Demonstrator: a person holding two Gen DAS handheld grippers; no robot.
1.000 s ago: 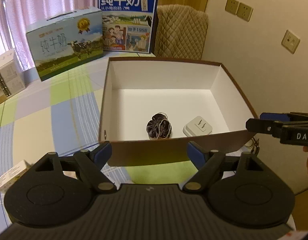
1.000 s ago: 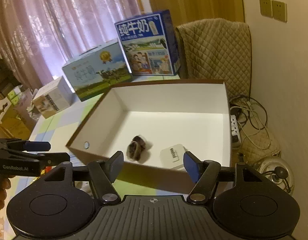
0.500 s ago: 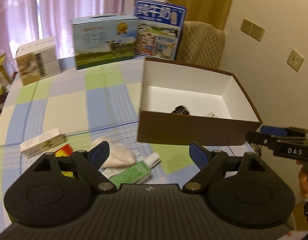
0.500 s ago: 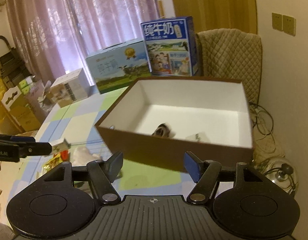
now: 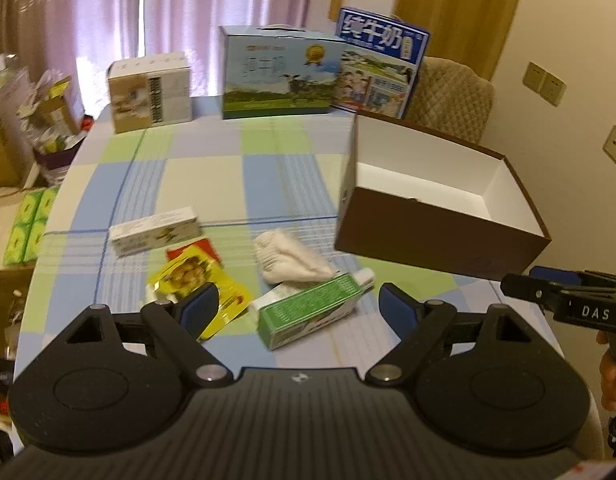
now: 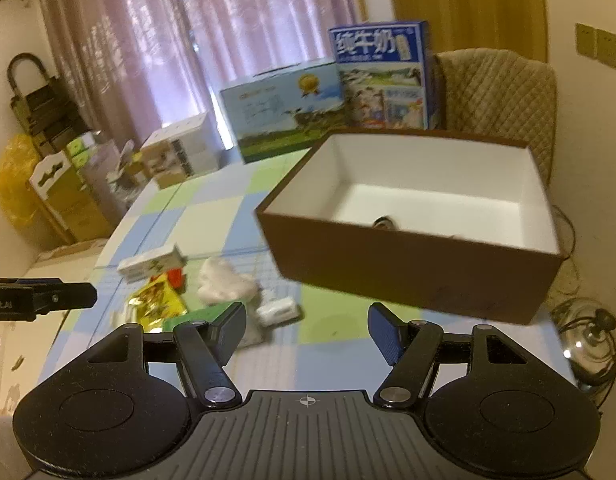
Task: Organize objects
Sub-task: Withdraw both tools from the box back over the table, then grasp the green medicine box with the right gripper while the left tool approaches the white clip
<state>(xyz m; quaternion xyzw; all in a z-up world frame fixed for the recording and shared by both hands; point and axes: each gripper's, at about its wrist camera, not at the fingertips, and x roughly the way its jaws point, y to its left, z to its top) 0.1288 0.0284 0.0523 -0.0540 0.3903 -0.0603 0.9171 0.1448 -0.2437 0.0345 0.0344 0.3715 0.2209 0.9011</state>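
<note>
Matt brown cardboard box [image 5: 439,236], glossy yellow foil packet [image 5: 192,276], soft white cloth [image 5: 288,258], checked cloth tablecloth [image 5: 196,172]

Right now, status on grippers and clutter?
Left gripper open, right gripper open, both empty. Green box, cloth, packets loose beside brown box. Nothing blocking.

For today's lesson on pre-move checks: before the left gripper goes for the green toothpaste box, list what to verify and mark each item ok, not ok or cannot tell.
1. Left gripper open and empty: ok.
2. Right gripper open and empty: ok.
3. Green toothpaste box in view, nothing lying on its top: ok.
4. White cloth apart from that box: not ok, it touches the far end.
5. Brown box has free floor space: ok.
6. Yellow packet out of the fingers' way: cannot tell.
</note>
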